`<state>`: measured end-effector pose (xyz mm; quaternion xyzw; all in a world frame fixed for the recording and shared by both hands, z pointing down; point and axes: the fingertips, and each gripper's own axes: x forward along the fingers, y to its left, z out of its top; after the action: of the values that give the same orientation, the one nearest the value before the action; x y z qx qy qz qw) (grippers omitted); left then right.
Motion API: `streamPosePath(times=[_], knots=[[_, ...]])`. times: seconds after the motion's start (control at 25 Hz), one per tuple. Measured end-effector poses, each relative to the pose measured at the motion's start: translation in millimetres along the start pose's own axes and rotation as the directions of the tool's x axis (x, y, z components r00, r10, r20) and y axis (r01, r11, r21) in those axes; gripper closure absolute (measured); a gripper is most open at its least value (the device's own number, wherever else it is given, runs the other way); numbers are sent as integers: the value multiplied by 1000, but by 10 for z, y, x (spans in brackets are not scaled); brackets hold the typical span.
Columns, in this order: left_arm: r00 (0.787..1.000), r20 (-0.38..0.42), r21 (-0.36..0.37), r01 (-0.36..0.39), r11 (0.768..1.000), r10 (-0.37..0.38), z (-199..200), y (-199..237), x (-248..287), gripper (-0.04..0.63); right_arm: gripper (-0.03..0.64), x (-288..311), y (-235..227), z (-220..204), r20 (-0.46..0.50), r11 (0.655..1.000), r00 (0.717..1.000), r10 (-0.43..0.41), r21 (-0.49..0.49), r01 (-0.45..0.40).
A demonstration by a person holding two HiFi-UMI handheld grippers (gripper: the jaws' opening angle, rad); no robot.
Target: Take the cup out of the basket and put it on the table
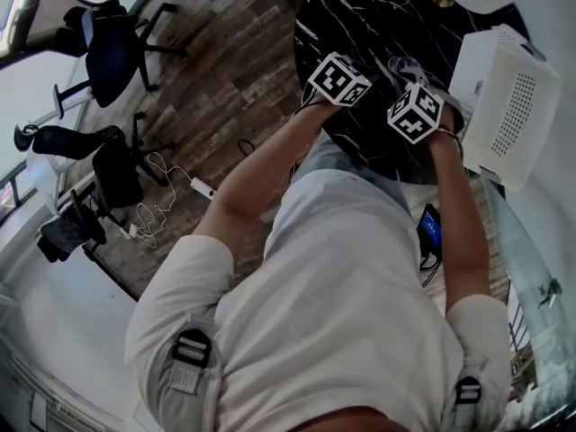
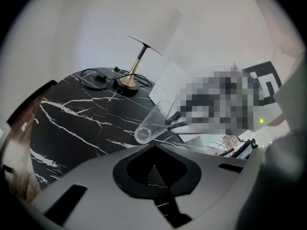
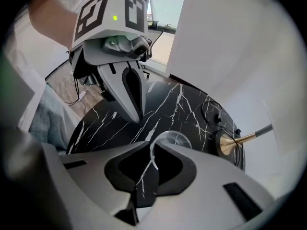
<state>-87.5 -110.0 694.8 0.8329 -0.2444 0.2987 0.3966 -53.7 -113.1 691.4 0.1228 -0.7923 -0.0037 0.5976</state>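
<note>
A clear cup (image 2: 152,124) hangs tilted above the black marble table (image 2: 76,114), its base turned toward the left gripper view. My right gripper (image 3: 154,146) is shut on the cup's rim (image 3: 173,141), one jaw inside and one outside. The white perforated basket (image 1: 499,106) stands at the table's right edge, just beyond the right gripper's marker cube (image 1: 415,112). My left gripper (image 2: 154,144) is shut with nothing in it and hovers beside the cup, its fingers (image 3: 130,92) pressed together in the right gripper view. Its cube (image 1: 339,79) sits left of the right one.
A lamp with a brass base (image 2: 128,83) and white shade (image 2: 156,30) stands at the table's far side, its black cord (image 2: 96,75) coiled beside it. Office chairs (image 1: 112,48) and cables (image 1: 166,196) are on the wooden floor to the left.
</note>
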Motion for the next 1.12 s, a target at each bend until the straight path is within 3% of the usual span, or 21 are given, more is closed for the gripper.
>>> streamPosePath(times=[0.4,0.68,0.92,1.12], knots=[[999,28,17,-21,1000,20,69,-118,-169,591,589,-152,-29,33,37,999,998,-52,3,52],[997,75,43,-28,999,24,224,-327,-335,591,589,-498,-87,78,115,993,989,-93,79,84],[986,167,94,5,996,-20,549,-713,-539,591,591,-1030,-171,50,223,971,961,-161,213,114],[964,250,162,49,986,-89,883,-1128,-682,591,609,-1566,-213,-5,337,940,916,-218,326,103]])
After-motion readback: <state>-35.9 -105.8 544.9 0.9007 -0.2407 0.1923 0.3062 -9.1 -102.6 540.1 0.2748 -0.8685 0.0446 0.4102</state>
